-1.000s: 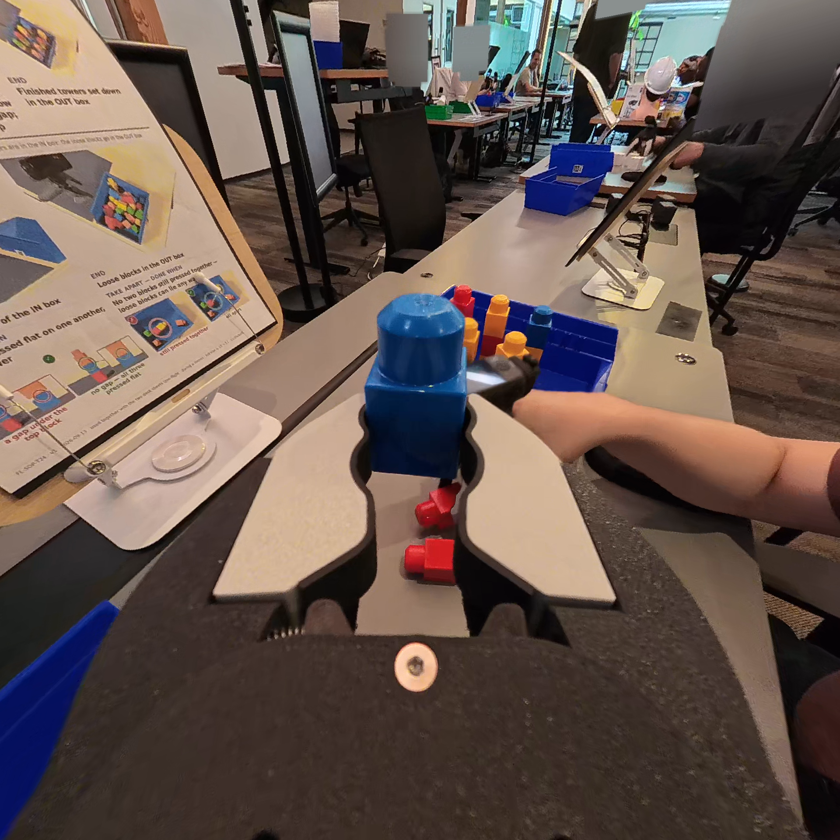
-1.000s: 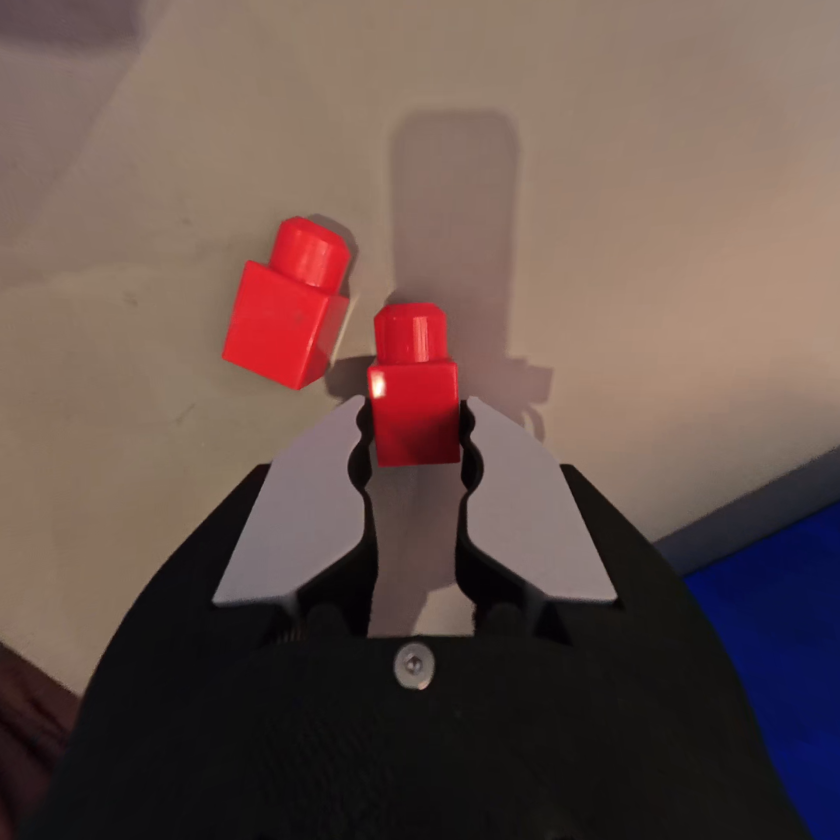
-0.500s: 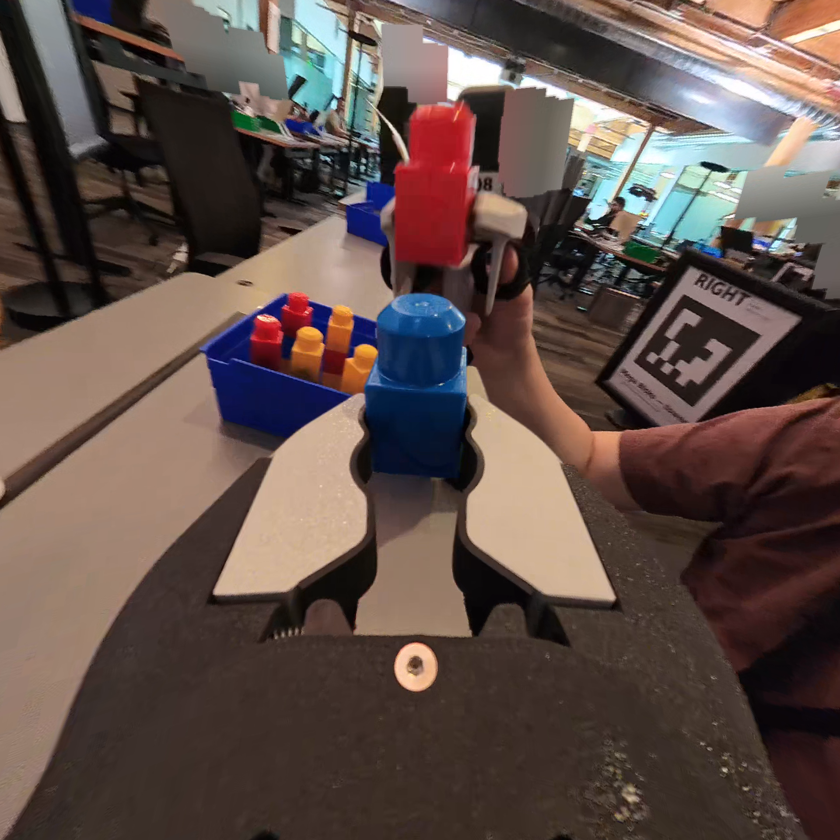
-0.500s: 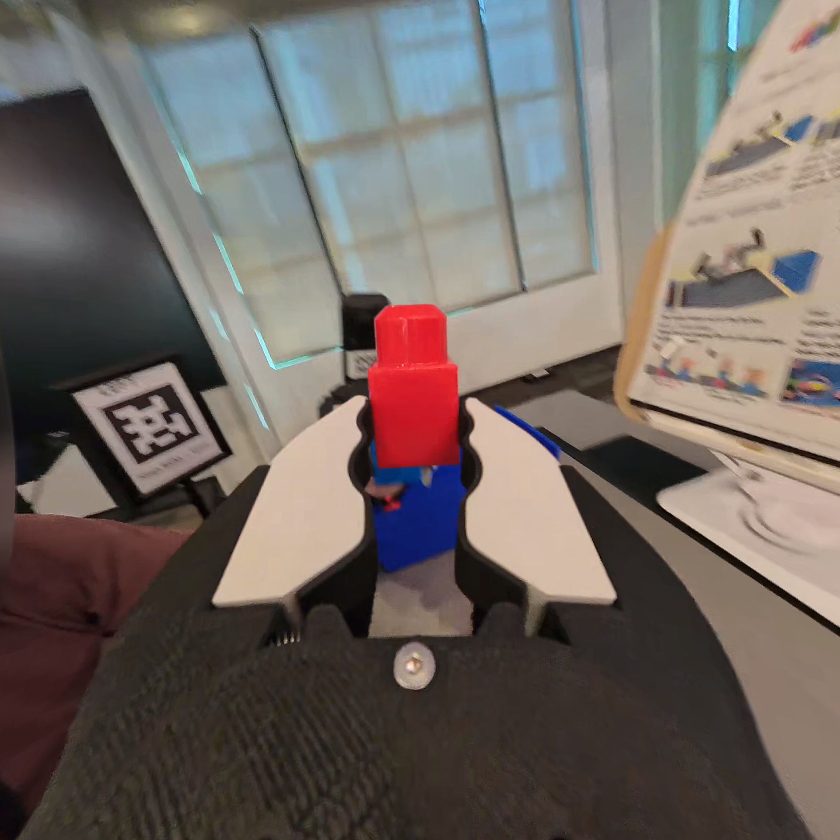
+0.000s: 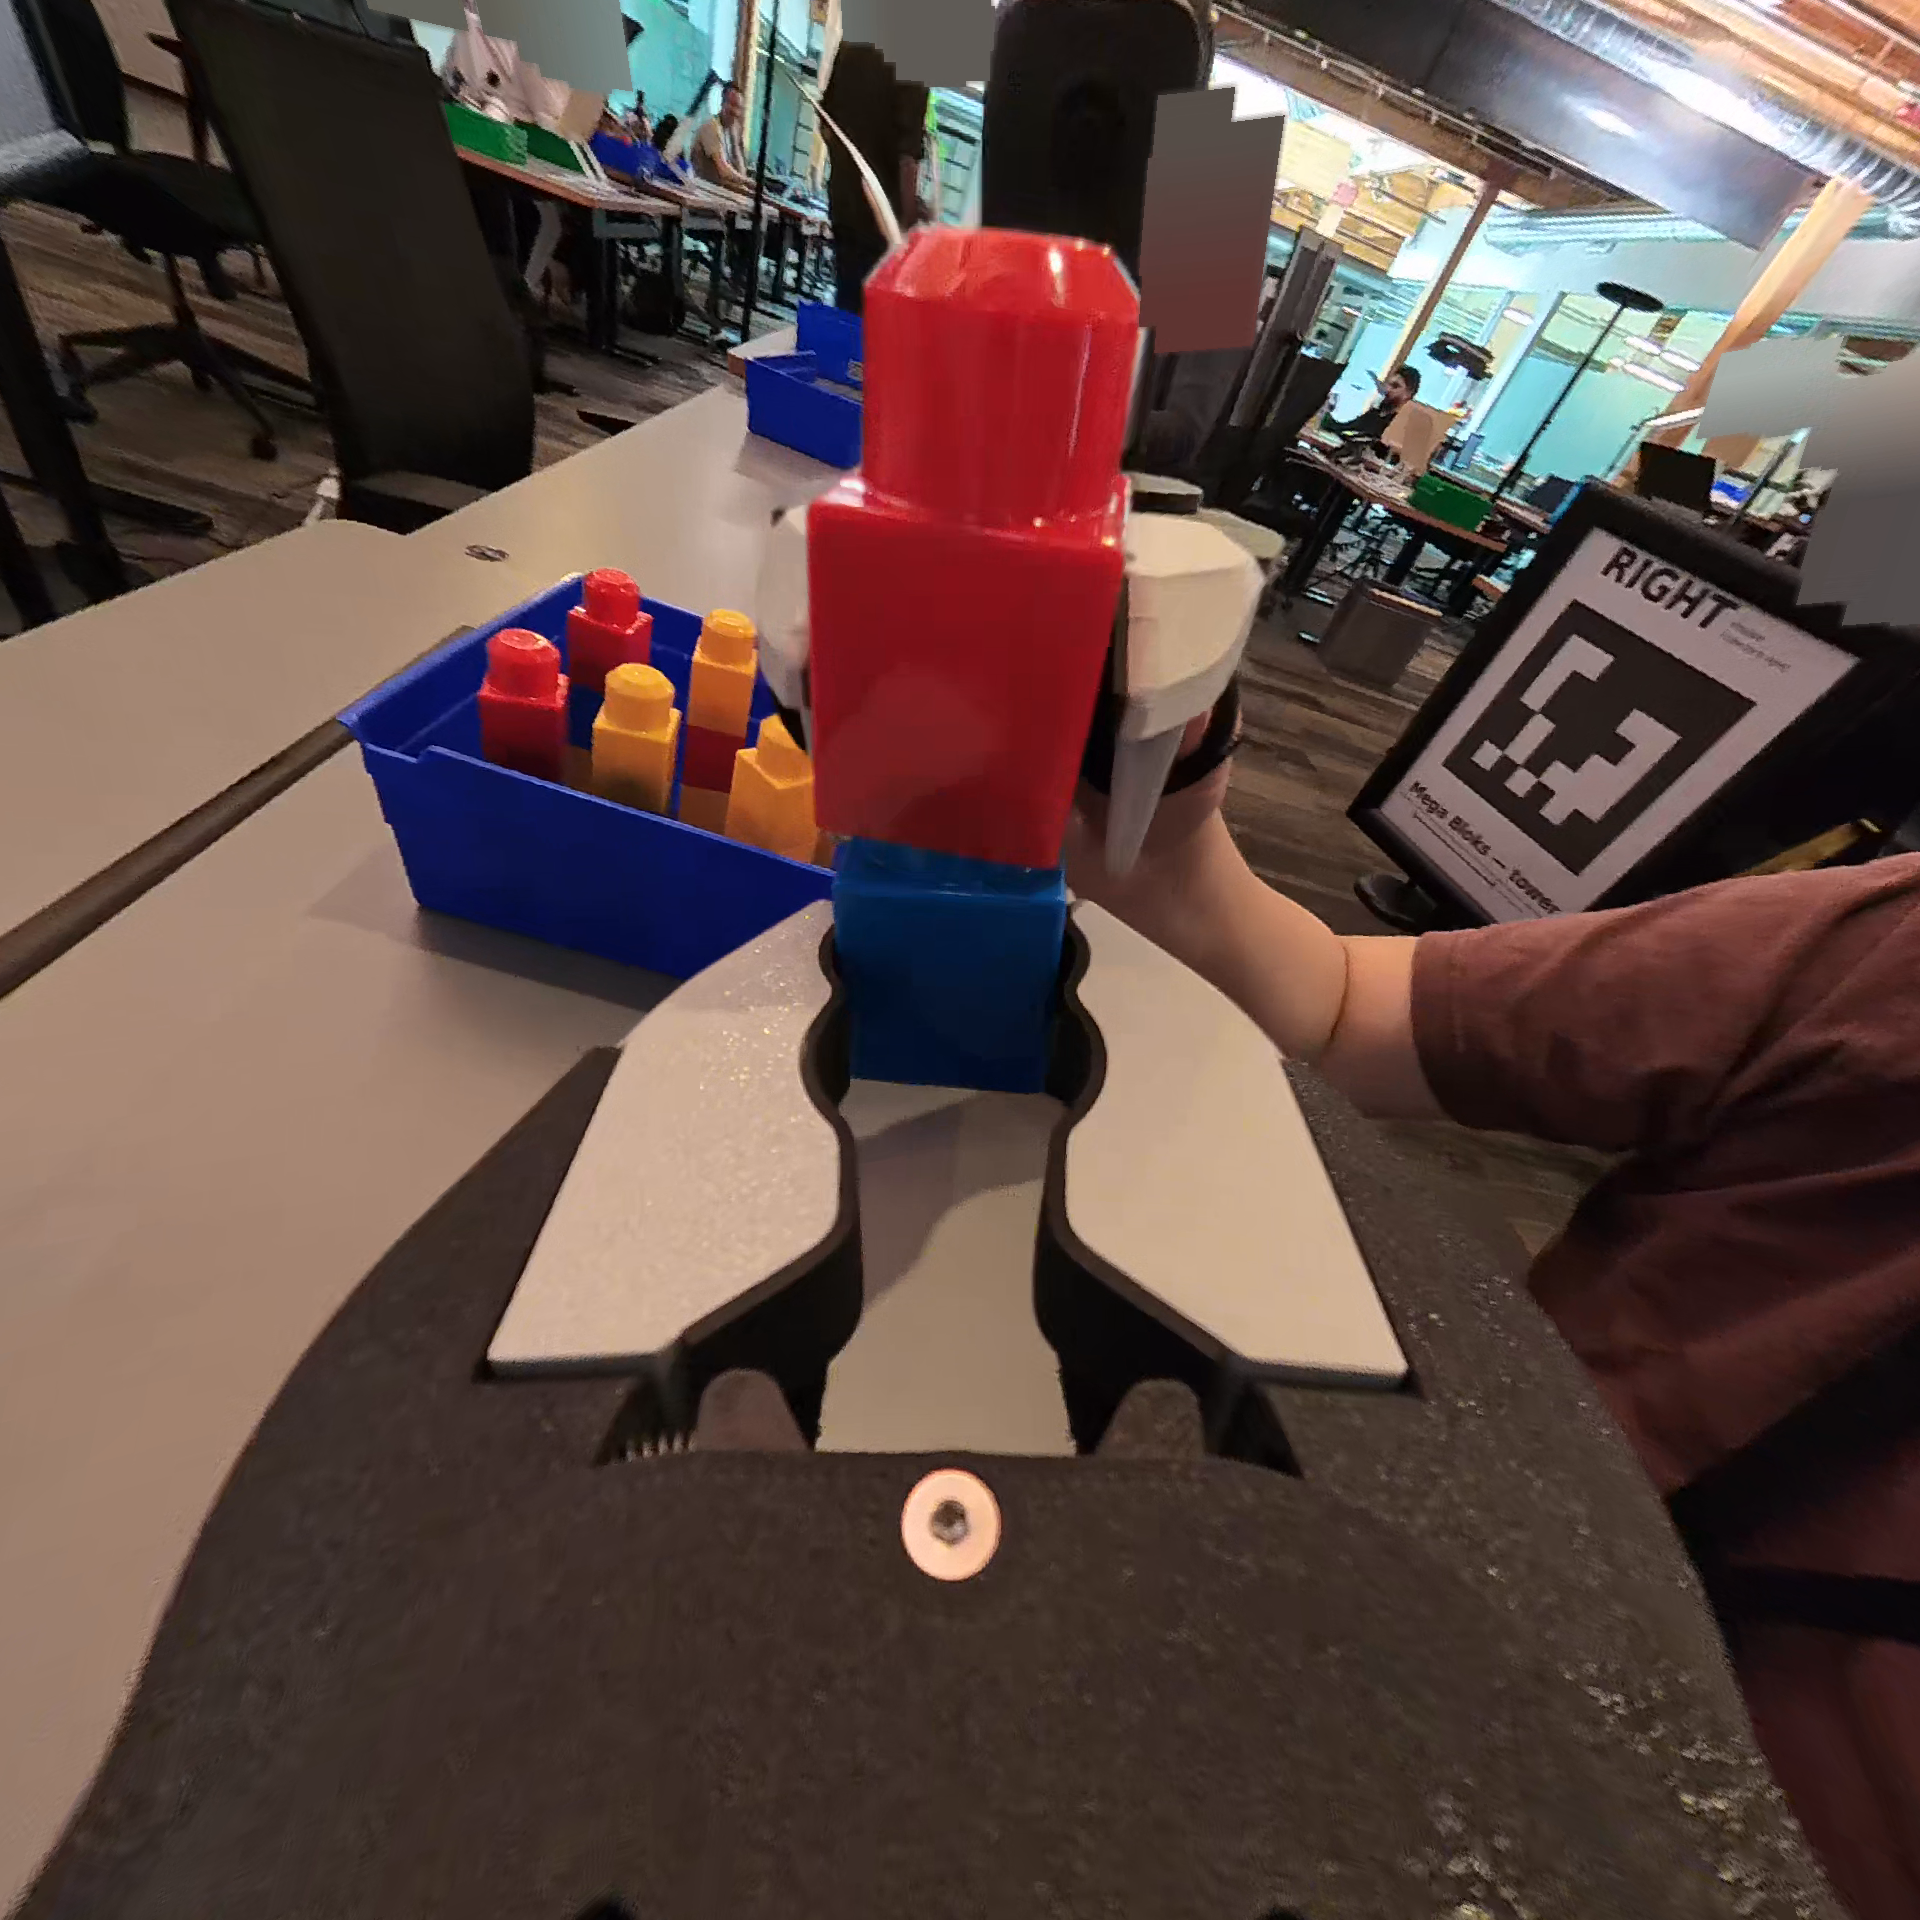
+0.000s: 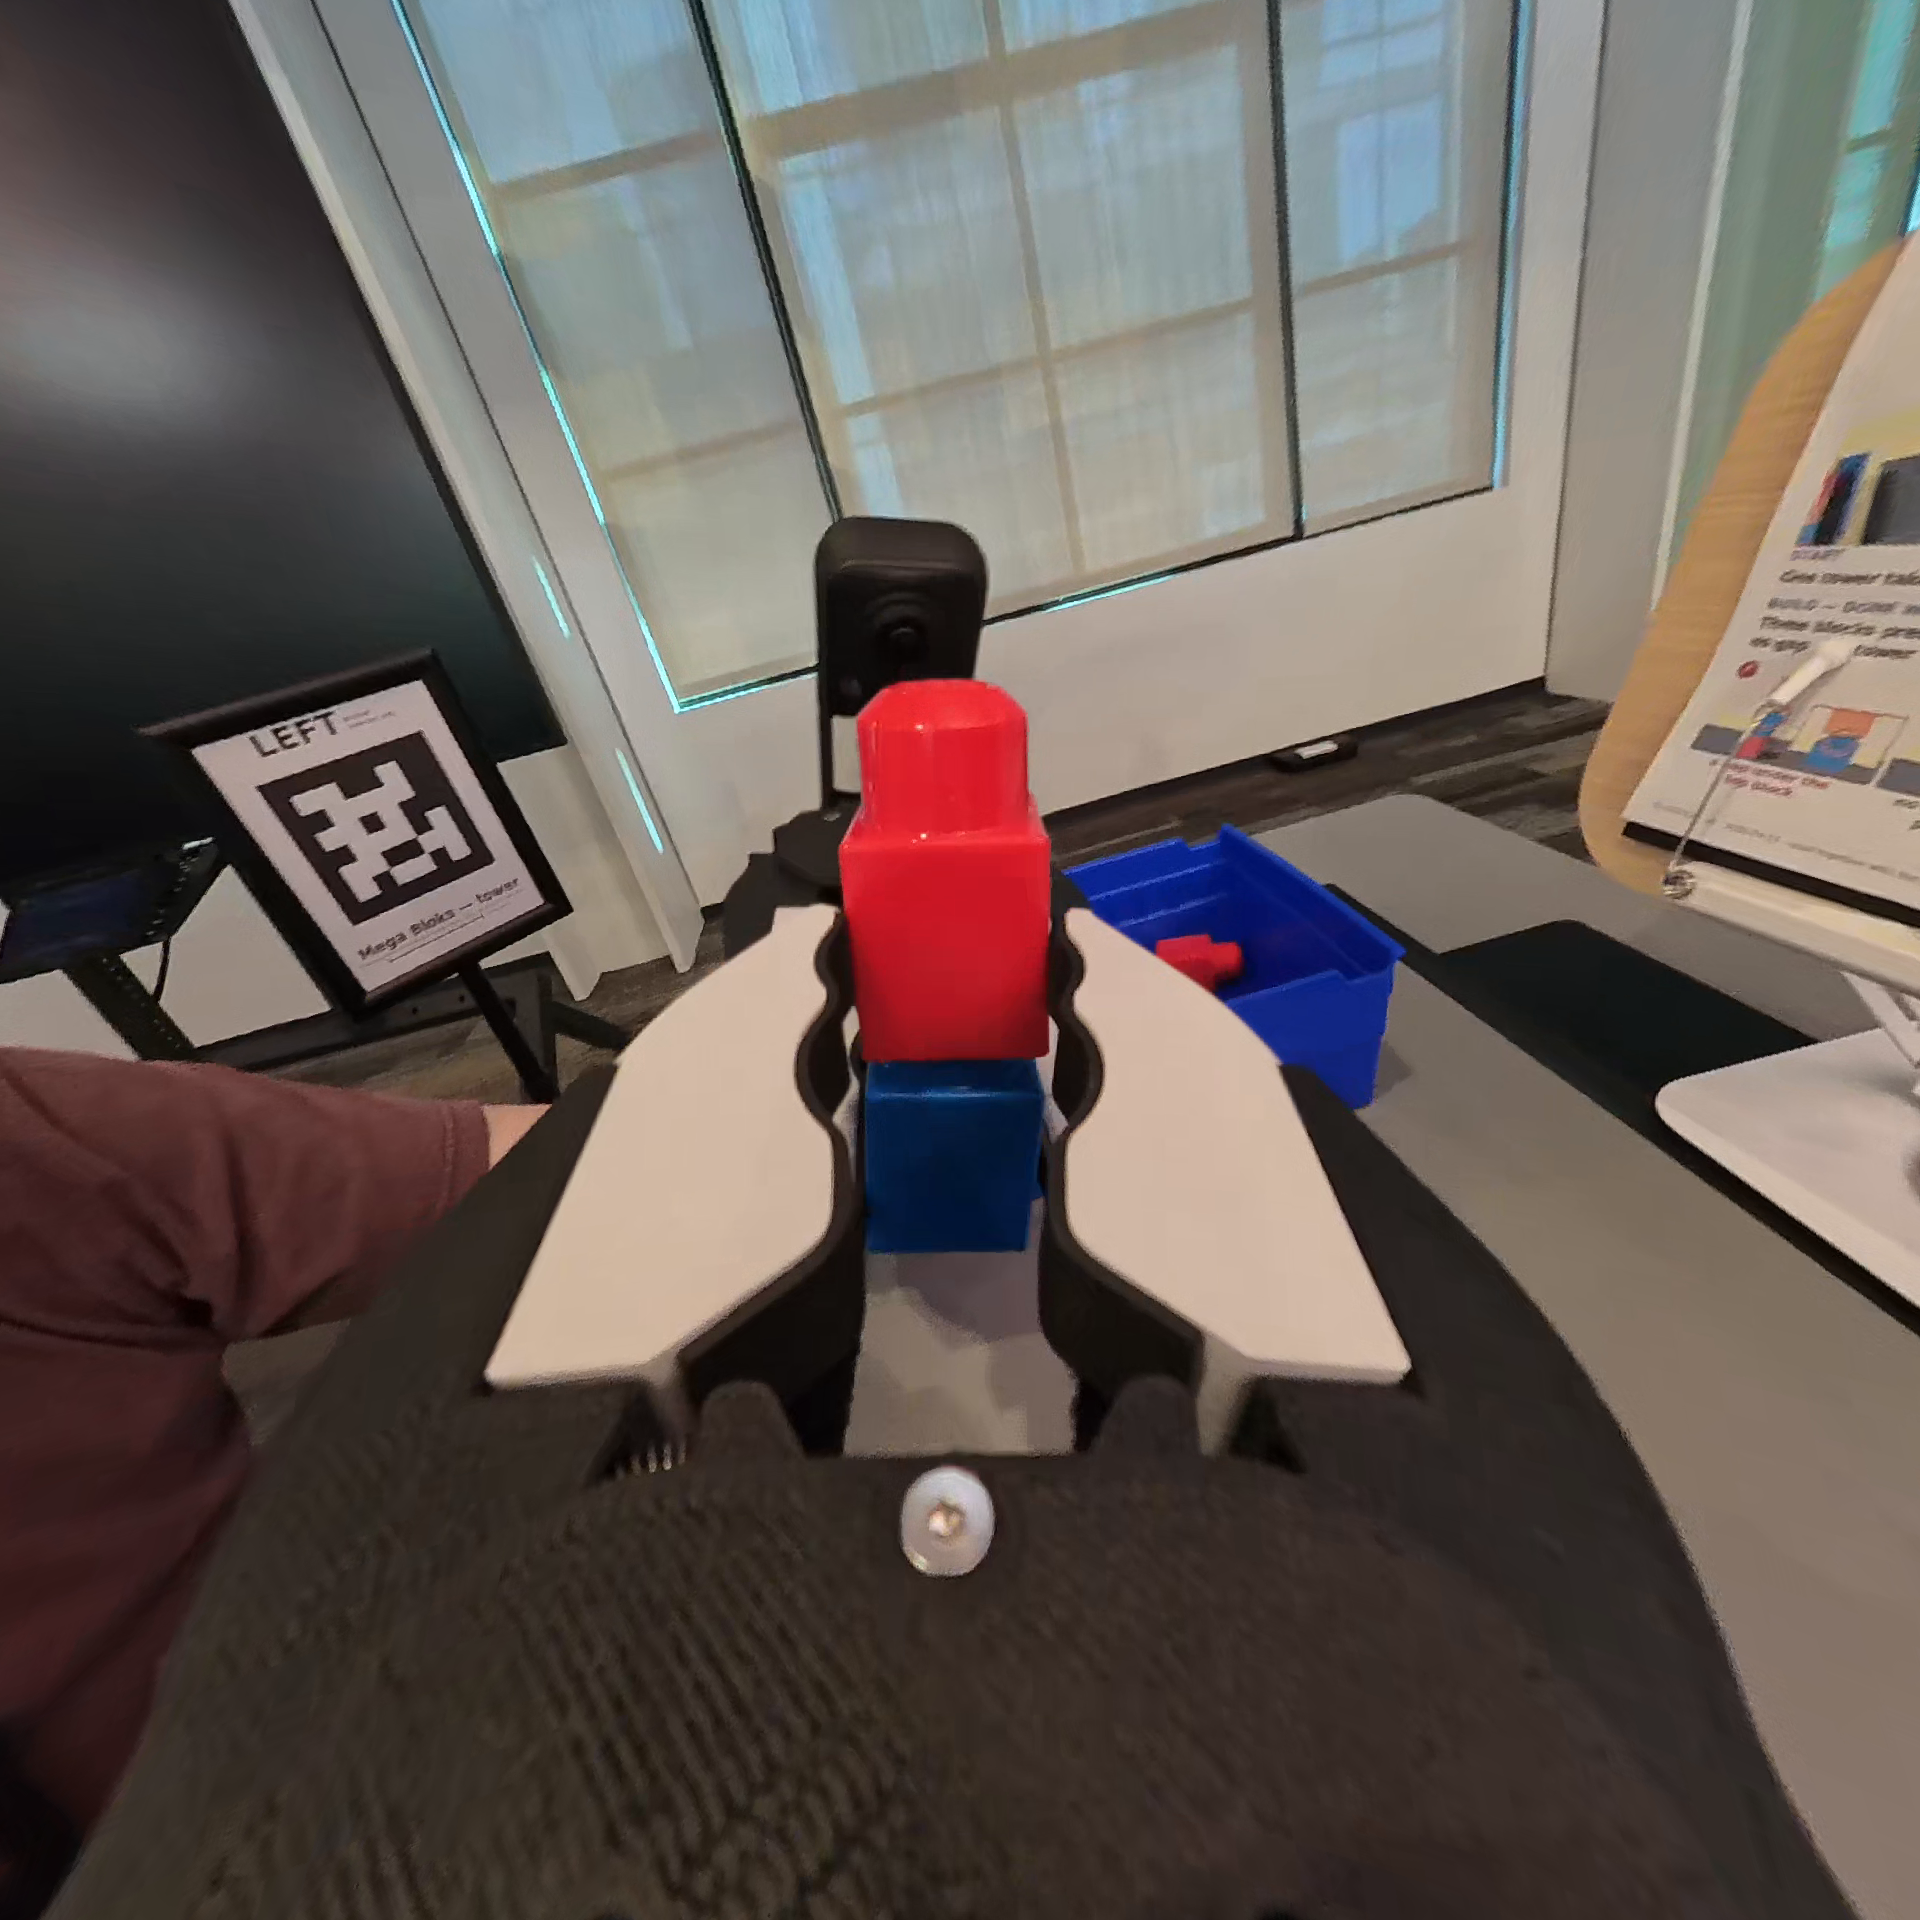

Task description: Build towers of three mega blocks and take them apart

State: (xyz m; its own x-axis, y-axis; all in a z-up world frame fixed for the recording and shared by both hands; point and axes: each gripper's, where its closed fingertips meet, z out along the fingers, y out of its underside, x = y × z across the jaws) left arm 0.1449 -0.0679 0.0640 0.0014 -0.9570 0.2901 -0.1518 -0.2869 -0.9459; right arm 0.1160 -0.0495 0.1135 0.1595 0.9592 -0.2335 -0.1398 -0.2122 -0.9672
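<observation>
- Left wrist view: the left gripper has its fingers clamped on a blue block at 12 o'clock. A red block sits on its stud, pinched by the right gripper facing in. At 10 o'clock a blue bin holds red and yellow towers.
- Right wrist view: the right gripper squeezes the red block; the blue block is directly beneath. At 2 o'clock a second blue bin holds one loose red block.

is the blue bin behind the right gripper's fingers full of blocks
No, the blue bin in the right wrist view holds only one small red block lying on its floor.
</observation>
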